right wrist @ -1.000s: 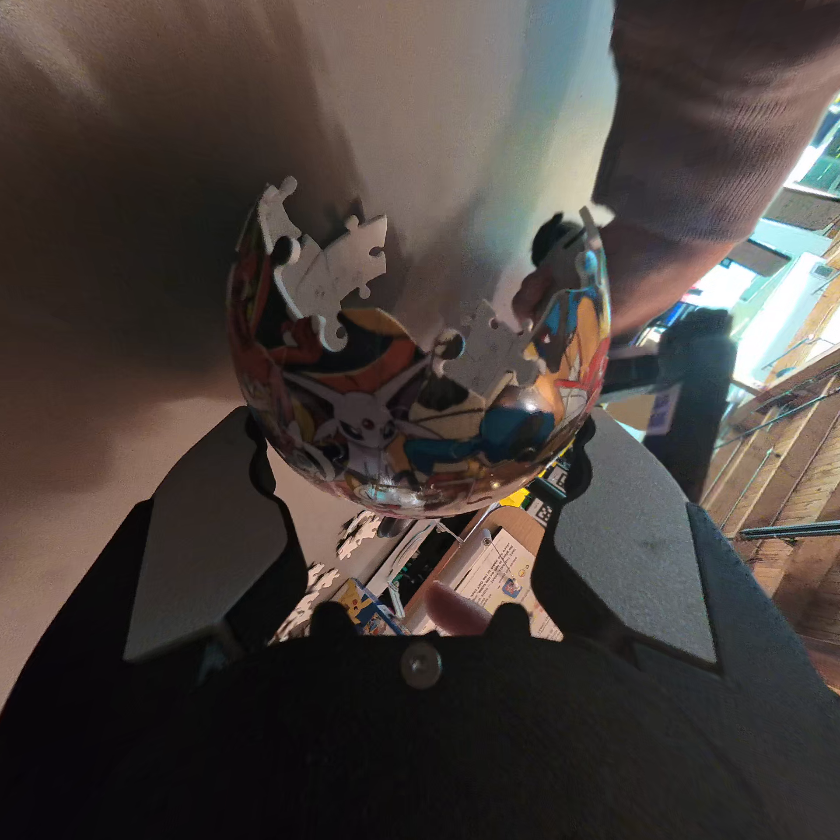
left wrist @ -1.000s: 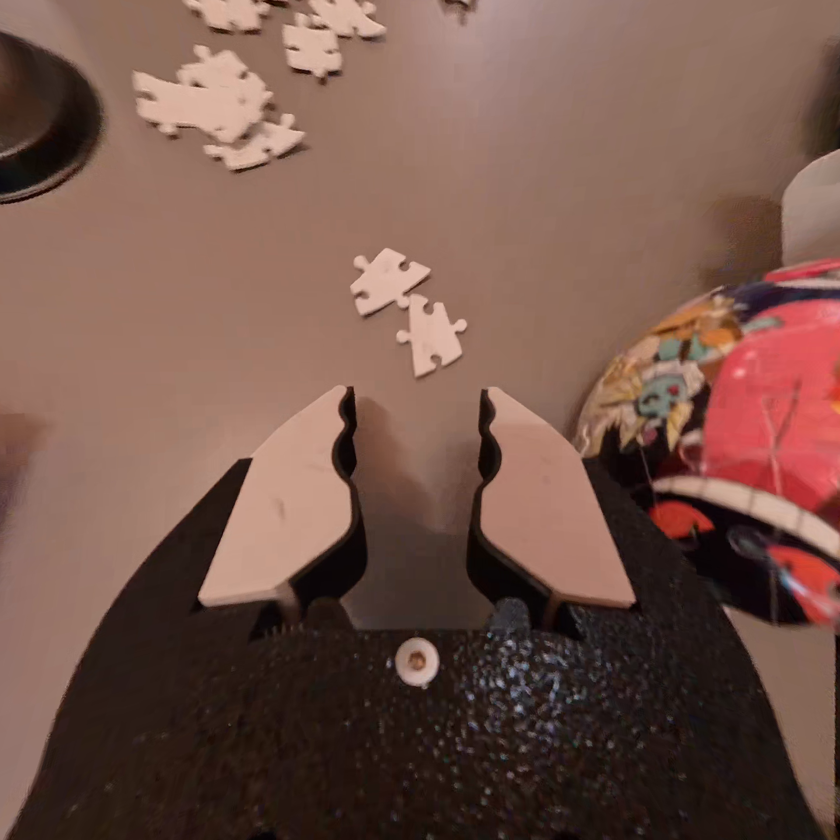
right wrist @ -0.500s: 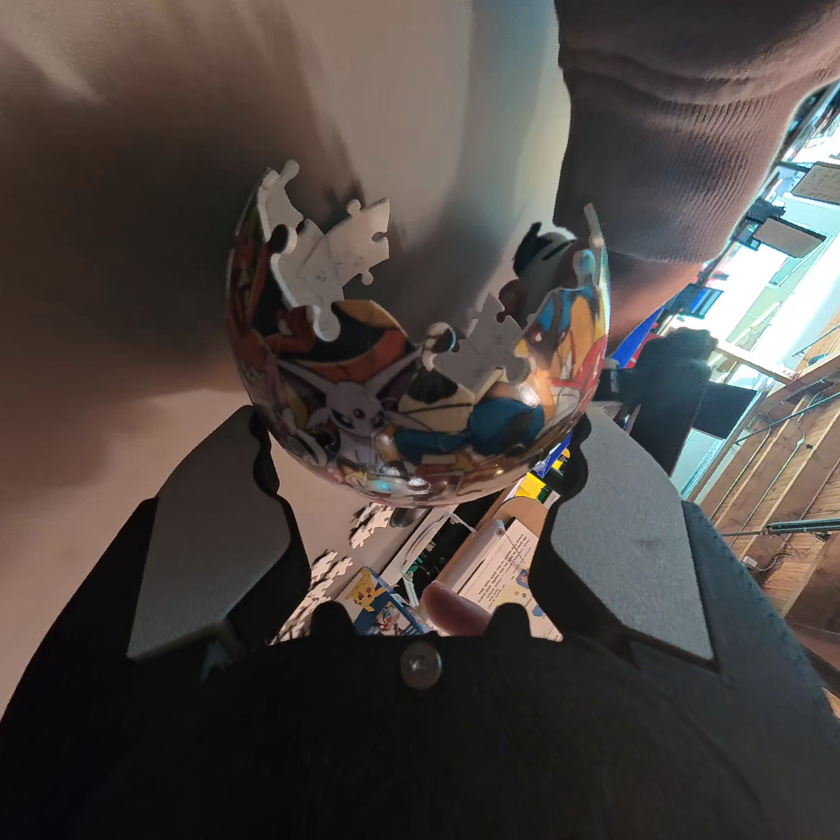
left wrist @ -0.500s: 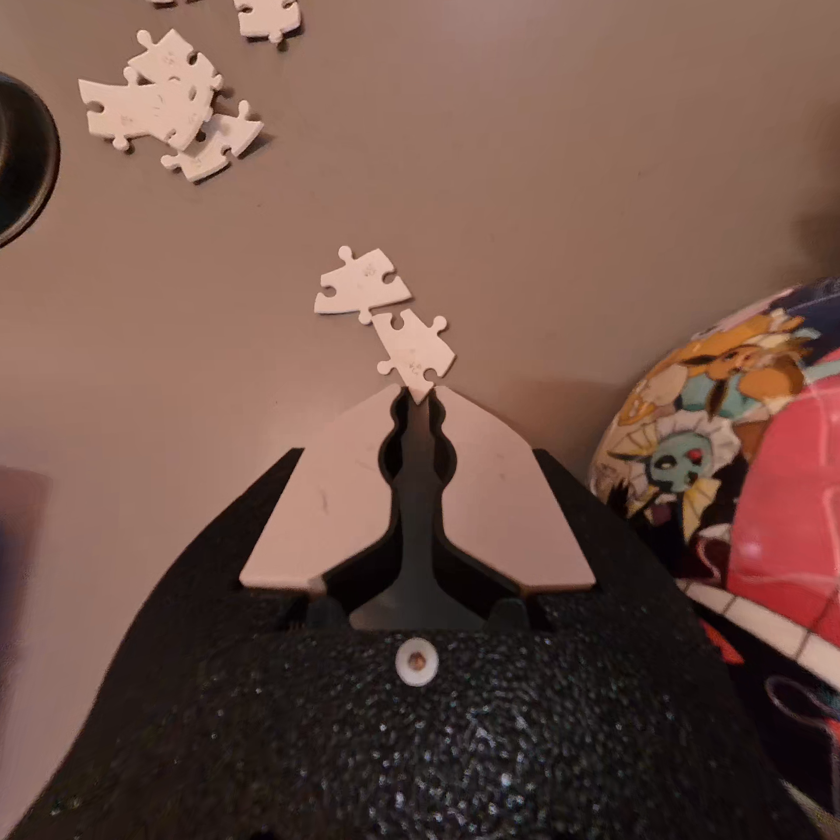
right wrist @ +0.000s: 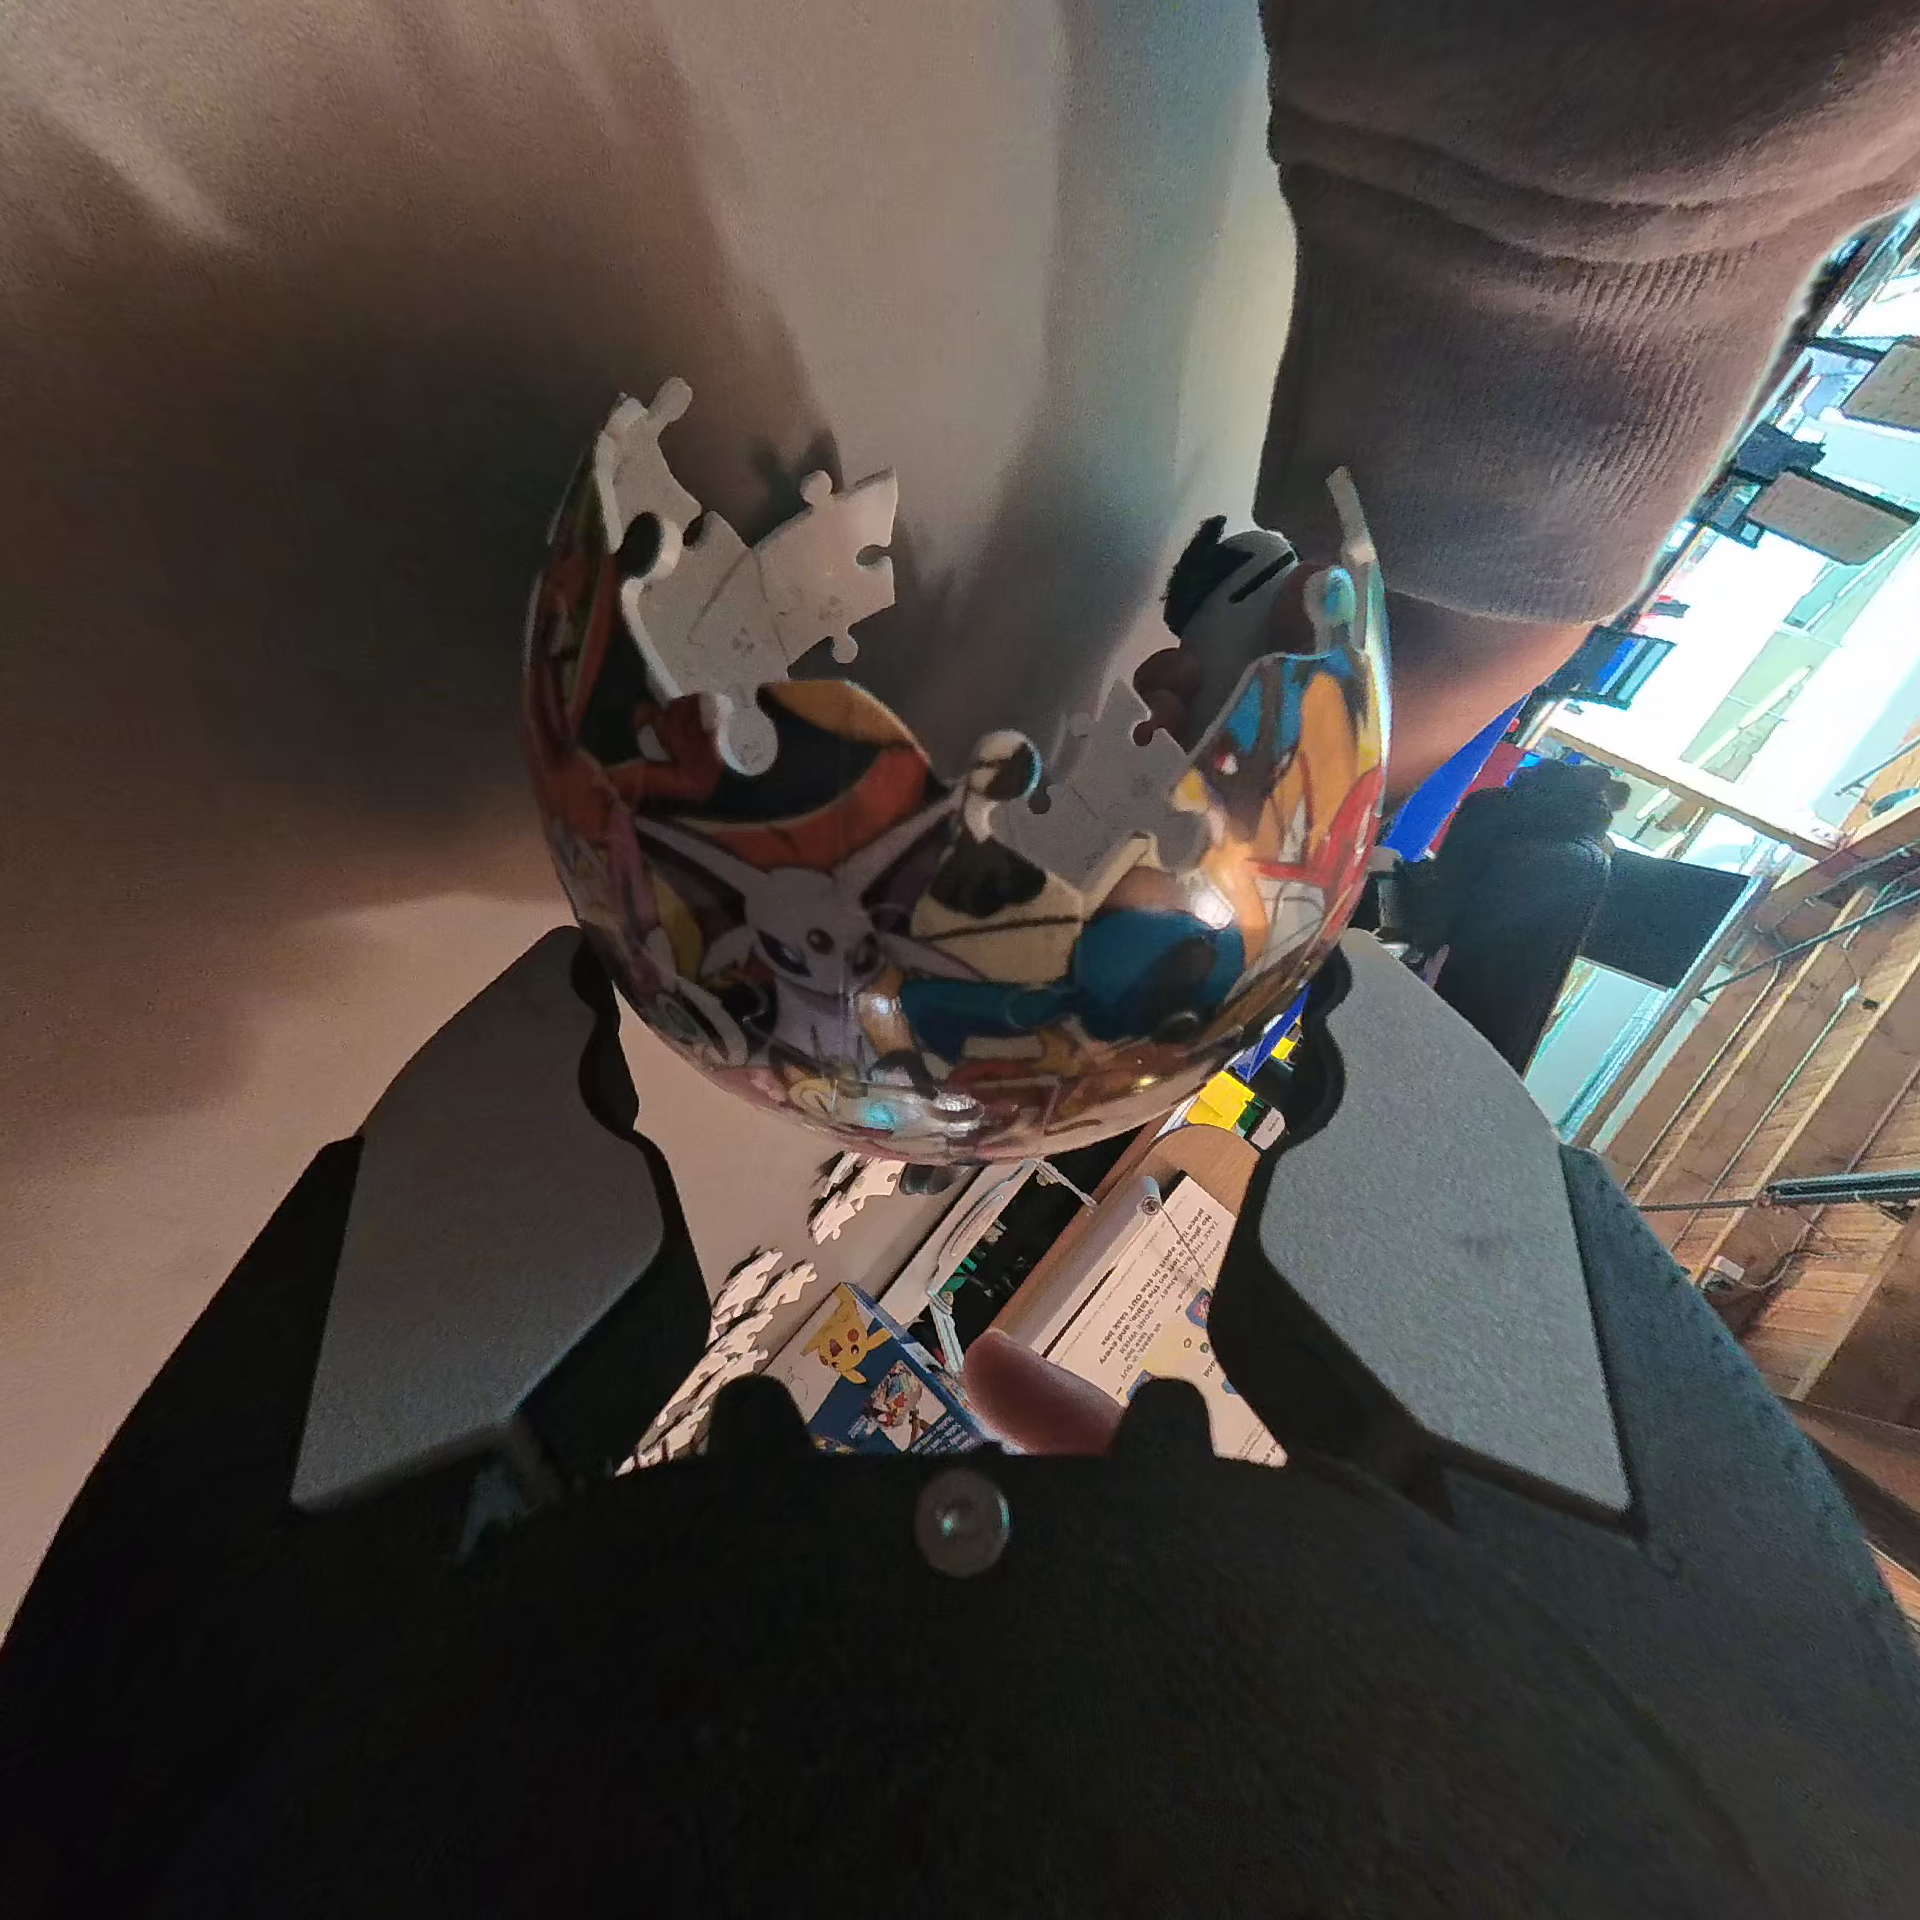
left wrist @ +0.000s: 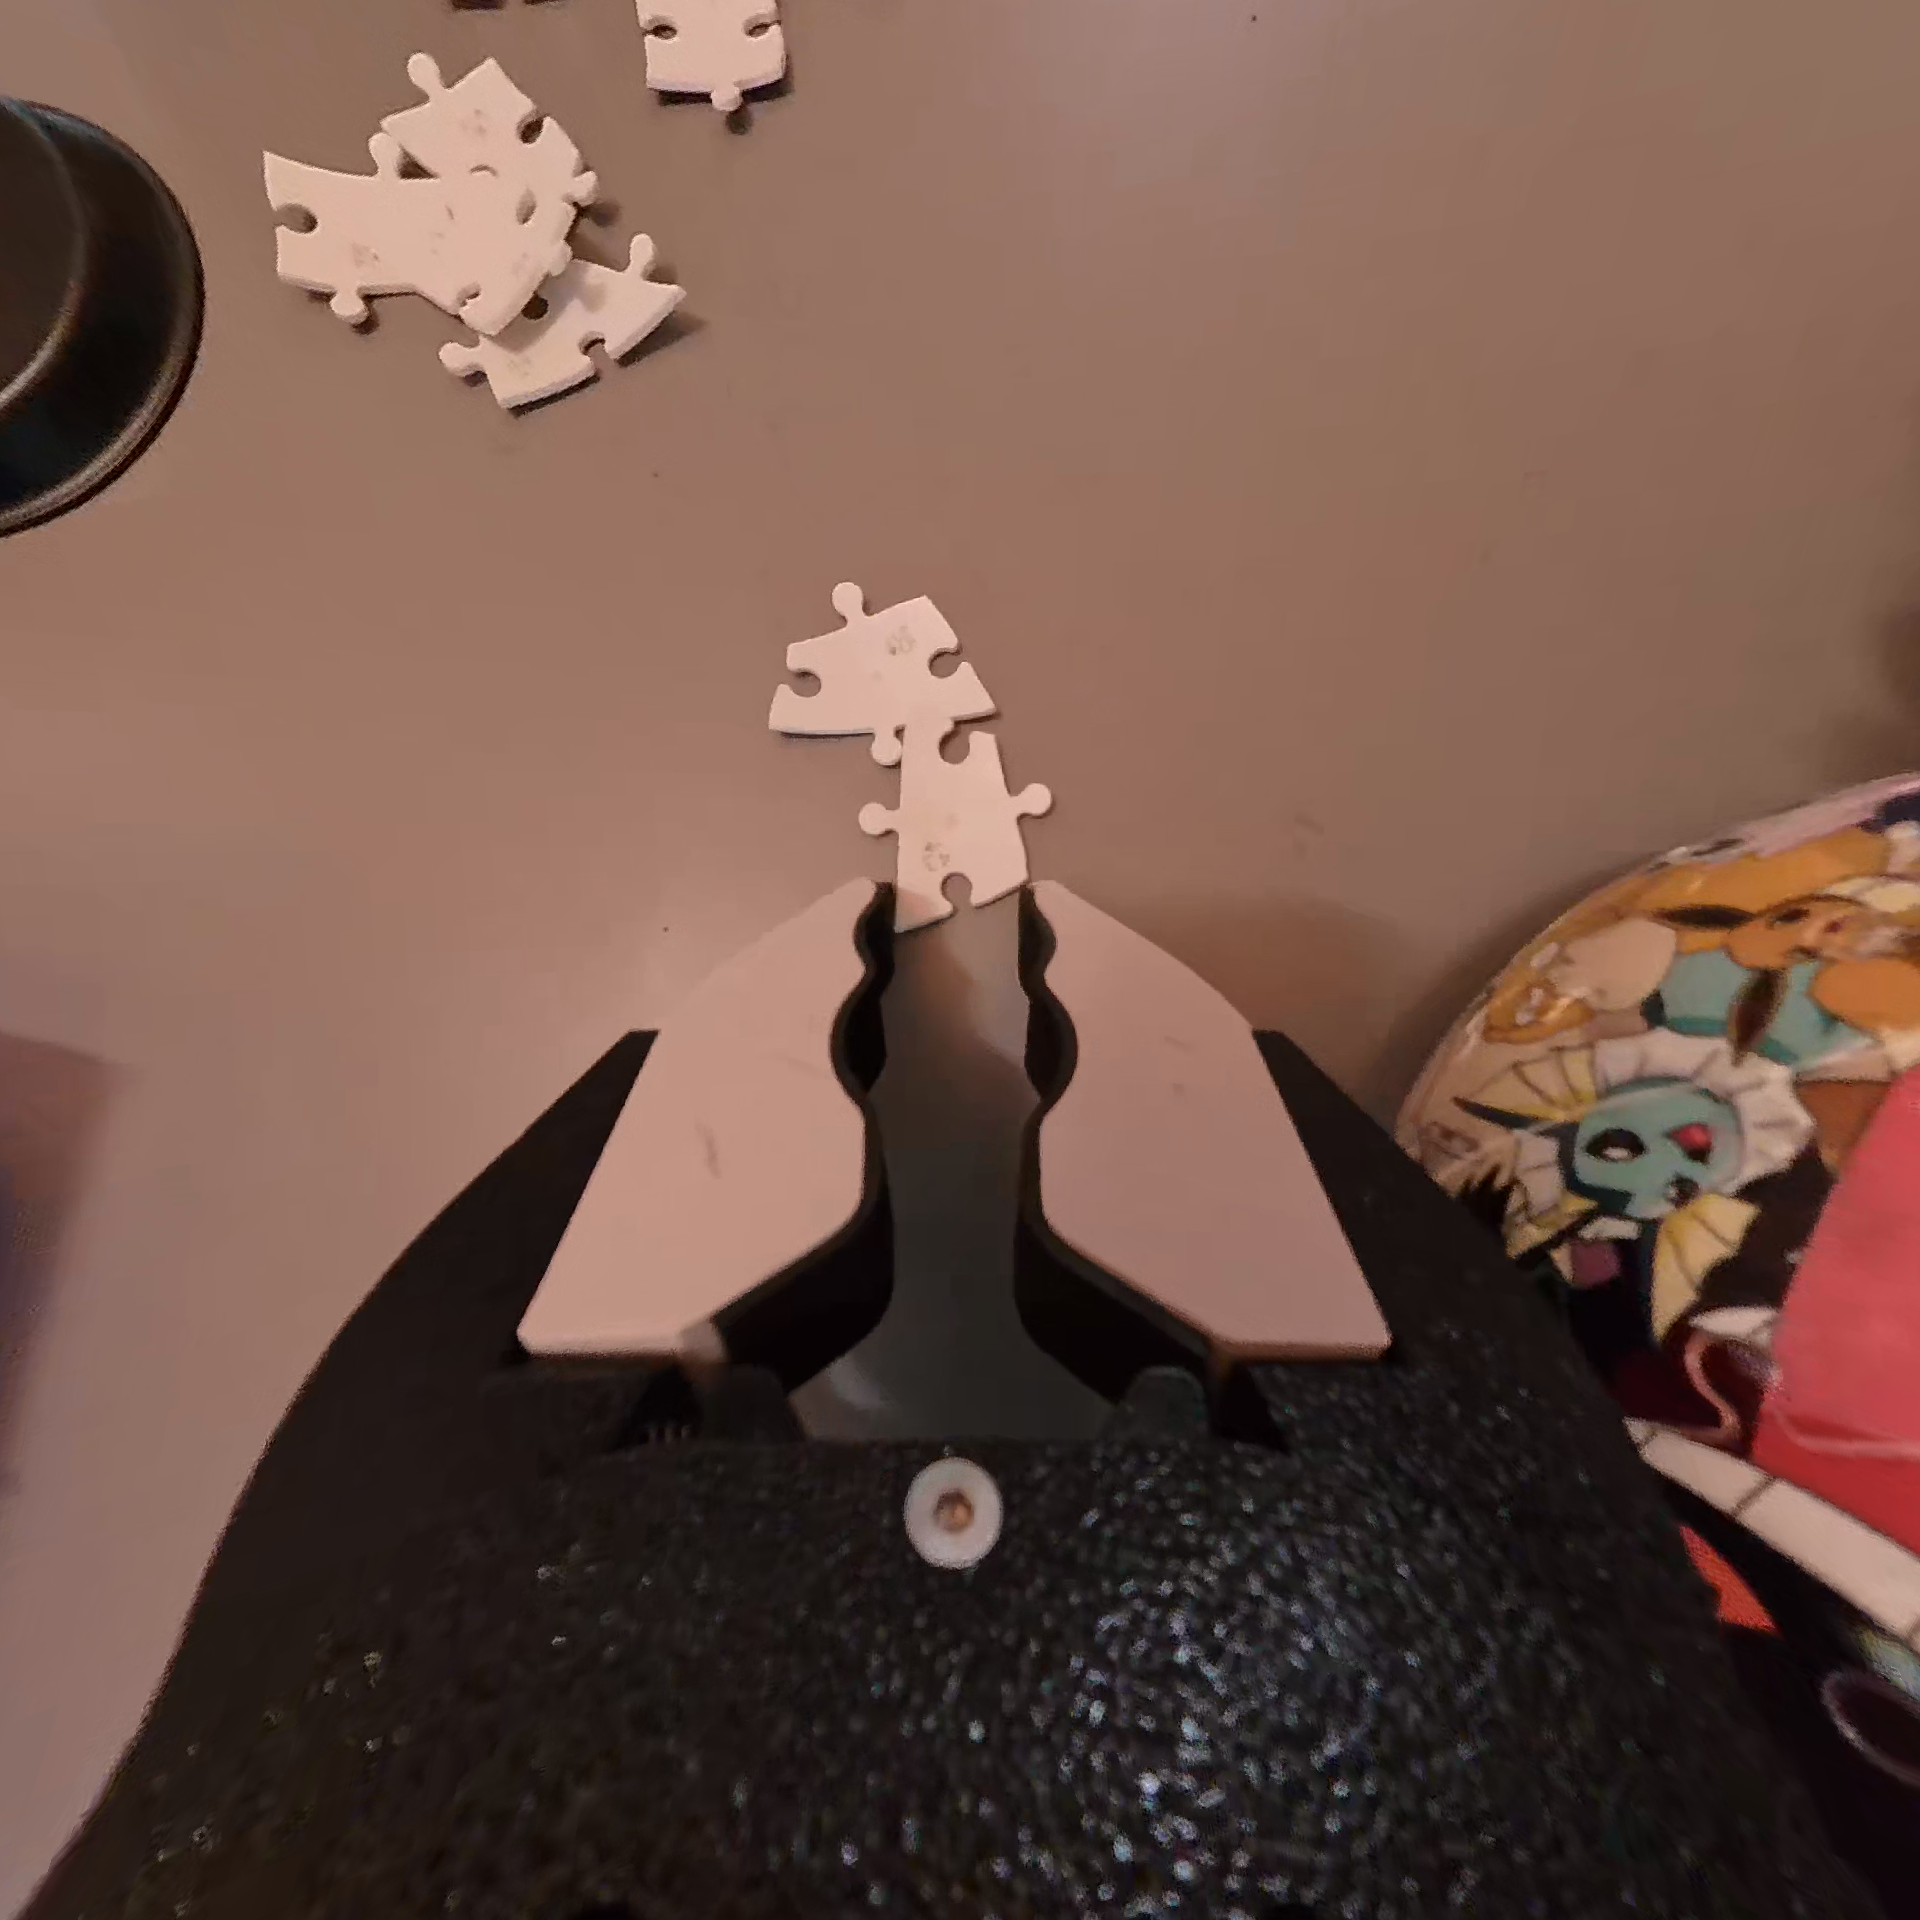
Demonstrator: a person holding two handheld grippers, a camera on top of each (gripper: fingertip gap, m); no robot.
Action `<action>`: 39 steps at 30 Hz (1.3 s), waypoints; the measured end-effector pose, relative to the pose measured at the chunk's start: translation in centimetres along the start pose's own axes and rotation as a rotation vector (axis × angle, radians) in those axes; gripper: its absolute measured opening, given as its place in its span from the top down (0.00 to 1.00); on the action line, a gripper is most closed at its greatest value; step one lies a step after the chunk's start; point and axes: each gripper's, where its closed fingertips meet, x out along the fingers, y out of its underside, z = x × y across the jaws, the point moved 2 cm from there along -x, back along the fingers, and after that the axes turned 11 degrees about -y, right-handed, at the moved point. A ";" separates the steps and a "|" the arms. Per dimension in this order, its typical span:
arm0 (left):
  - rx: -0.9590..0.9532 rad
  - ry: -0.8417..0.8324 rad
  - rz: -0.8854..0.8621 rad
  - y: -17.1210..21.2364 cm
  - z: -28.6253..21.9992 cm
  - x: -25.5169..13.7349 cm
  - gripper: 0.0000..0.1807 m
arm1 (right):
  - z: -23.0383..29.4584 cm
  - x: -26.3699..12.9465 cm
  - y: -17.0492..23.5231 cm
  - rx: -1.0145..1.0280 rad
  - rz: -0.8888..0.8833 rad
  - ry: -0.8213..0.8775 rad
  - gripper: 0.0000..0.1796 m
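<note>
left gripper (left wrist: 951, 902) jaws parted, tips at 1 of 2 touching white puzzle pieces (left wrist: 958, 831) | right gripper (right wrist: 961, 961) clamped 1 unfinished puzzle ball (right wrist: 935, 831) | 4 more pieces (left wrist: 457, 239) beyond on table (left wrist: 1247, 416)

On the table (left wrist: 1299, 436) lay six white puzzle pieces (left wrist: 961, 821): two by the fingertips, three heaped, one at the top edge. There was one unfinished puzzle ball (right wrist: 935, 914), one dark round object (left wrist: 73, 312).

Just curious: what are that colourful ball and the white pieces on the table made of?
Ball: probably glossy plastic; curved interlocking pieces shine, with white insides at the open rim. Loose pieces: matt white, likely the same plastic, though card can't be excluded.
</note>
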 end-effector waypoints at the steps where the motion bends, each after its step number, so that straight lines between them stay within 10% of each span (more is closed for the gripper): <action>1: 0.004 0.003 -0.001 0.0 0.0 0.0 0.90 | 0.0 0.0 0.0 -0.001 -0.001 -0.001 0.31; 30: -0.078 -0.025 0.010 -0.1 0.8 0.2 0.77 | -0.4 0.5 -0.2 -0.007 -0.011 -0.014 0.30; 39: -0.111 -0.106 -0.002 -0.1 1.7 0.4 0.87 | -0.5 0.5 -0.3 -0.007 -0.012 -0.018 0.29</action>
